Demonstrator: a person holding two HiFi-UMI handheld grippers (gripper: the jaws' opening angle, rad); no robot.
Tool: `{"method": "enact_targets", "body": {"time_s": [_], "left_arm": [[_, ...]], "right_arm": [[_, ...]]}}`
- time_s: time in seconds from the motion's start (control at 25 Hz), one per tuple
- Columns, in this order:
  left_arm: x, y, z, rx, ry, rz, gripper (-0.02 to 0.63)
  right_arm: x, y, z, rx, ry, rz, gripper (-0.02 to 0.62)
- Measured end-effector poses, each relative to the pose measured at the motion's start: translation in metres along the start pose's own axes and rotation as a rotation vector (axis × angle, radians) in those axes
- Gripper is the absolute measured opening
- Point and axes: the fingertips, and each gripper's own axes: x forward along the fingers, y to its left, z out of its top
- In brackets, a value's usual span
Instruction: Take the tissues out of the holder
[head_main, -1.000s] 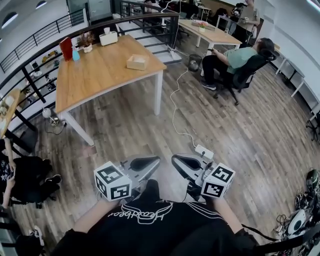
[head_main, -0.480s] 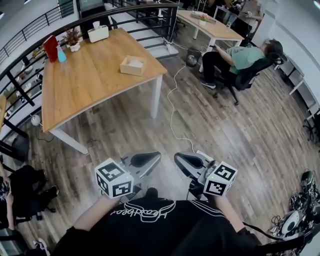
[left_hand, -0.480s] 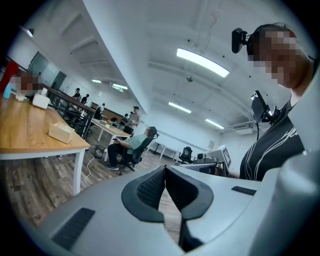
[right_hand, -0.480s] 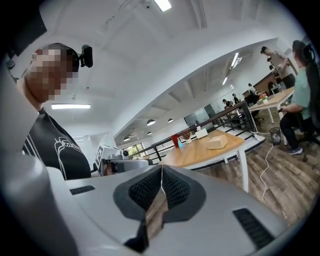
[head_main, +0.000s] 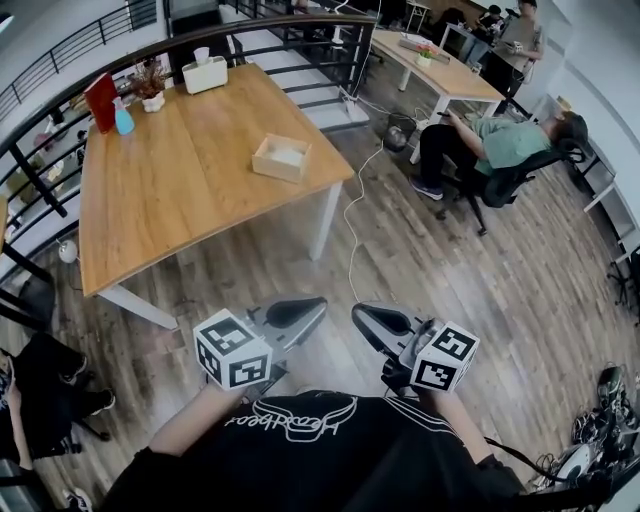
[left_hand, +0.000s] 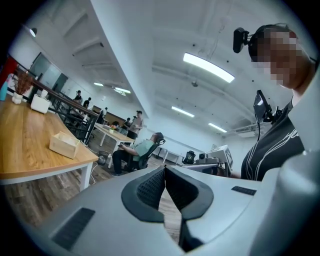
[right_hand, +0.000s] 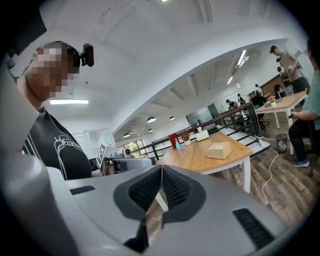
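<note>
Standing on plank floor (head_main: 470, 285), wooden table (head_main: 180, 195), tissue holder (head_main: 281, 158) atop

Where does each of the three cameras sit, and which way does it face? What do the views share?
Head view: on the person's head, facing steeply down at floor and table; shows shirt, left tool, right tool.
Left gripper view: on the left tool, along its shut jaws toward the table; shirt at right.
Right gripper view: on the right tool, along its shut jaws toward the table; shirt at left.
Shared: table and wooden box appear in all.
</note>
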Motion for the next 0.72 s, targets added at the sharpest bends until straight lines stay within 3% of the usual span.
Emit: {"method": "enact_targets", "body": {"time_s": [0.32, 0.72], "left_arm": [[-0.004, 0.04, 0.01, -0.003, -0.014, 0.016, 0.014], [-0.026, 0.091, 0.018, -0.014, -0.058, 0.161, 0.014]], "right_arm": [[0.032, -0.02, 0.008, -0.019, 0.034, 0.002, 0.017], [0.091, -0.039, 0.014, -0.042, 0.087, 0.146, 0.017]]}}
